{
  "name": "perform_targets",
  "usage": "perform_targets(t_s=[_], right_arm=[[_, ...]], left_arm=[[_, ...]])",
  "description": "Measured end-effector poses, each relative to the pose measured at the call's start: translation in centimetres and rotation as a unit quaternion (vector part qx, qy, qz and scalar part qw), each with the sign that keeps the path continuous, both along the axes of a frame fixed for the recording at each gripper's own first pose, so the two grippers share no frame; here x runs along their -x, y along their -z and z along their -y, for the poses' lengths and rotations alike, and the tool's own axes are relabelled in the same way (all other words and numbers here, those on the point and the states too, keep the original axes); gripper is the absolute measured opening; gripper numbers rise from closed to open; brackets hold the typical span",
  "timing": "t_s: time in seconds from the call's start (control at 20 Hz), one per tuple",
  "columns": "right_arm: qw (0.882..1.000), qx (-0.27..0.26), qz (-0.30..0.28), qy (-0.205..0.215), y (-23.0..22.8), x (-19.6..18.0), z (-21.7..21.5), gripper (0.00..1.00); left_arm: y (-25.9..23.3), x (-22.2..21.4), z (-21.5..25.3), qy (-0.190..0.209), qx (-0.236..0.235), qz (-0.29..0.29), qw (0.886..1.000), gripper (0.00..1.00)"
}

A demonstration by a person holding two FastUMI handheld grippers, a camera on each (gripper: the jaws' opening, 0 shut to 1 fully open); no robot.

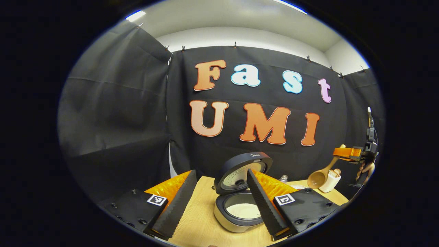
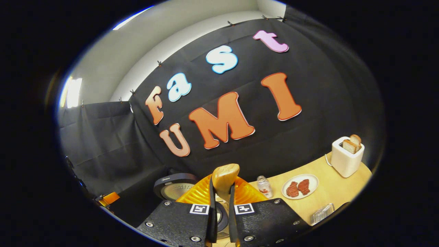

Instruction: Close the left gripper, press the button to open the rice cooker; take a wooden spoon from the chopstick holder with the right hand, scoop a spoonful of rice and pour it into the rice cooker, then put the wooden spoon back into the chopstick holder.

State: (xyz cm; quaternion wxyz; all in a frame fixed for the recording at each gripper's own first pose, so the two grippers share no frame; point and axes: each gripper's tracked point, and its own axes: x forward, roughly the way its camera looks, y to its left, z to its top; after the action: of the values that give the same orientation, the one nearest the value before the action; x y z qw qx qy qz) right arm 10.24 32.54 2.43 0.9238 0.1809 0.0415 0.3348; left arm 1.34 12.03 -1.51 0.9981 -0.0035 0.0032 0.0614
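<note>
Wooden table (image 1: 199,219) against black cloth, rice cooker (image 1: 238,211) open on it.

Its lid (image 1: 241,169) stands tilted back and white rice (image 1: 244,210) lies in the inner pot; the left gripper (image 1: 219,206) hangs before it with fingers spread, grasping nothing; the right gripper (image 2: 222,206) is clenched on the wooden spoon (image 2: 224,180) (bowl empty in the left gripper view), held up near the toaster (image 2: 346,156) with bread (image 2: 352,144) in its slots; a plate (image 2: 310,178) carries two pieces of meat (image 2: 297,188); a small bottle (image 2: 264,187) stands beside it.
</note>
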Motion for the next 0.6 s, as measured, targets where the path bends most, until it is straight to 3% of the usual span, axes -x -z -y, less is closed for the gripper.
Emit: perform_targets(t_s=[0.3,0.6], right_arm=[[0.998,0.006,-0.019,0.067,2.8,-1.6,8.1,0.13],[0.993,0.008,-0.047,0.106,7.2,-3.4,13.8,0.13]], left_arm=[[-0.6,-0.8,1.0,0.005,-0.007,0.003,1.000,1.00],[-0.4,-0.5,1.8,-0.003,-0.016,0.002,1.000,1.00]])
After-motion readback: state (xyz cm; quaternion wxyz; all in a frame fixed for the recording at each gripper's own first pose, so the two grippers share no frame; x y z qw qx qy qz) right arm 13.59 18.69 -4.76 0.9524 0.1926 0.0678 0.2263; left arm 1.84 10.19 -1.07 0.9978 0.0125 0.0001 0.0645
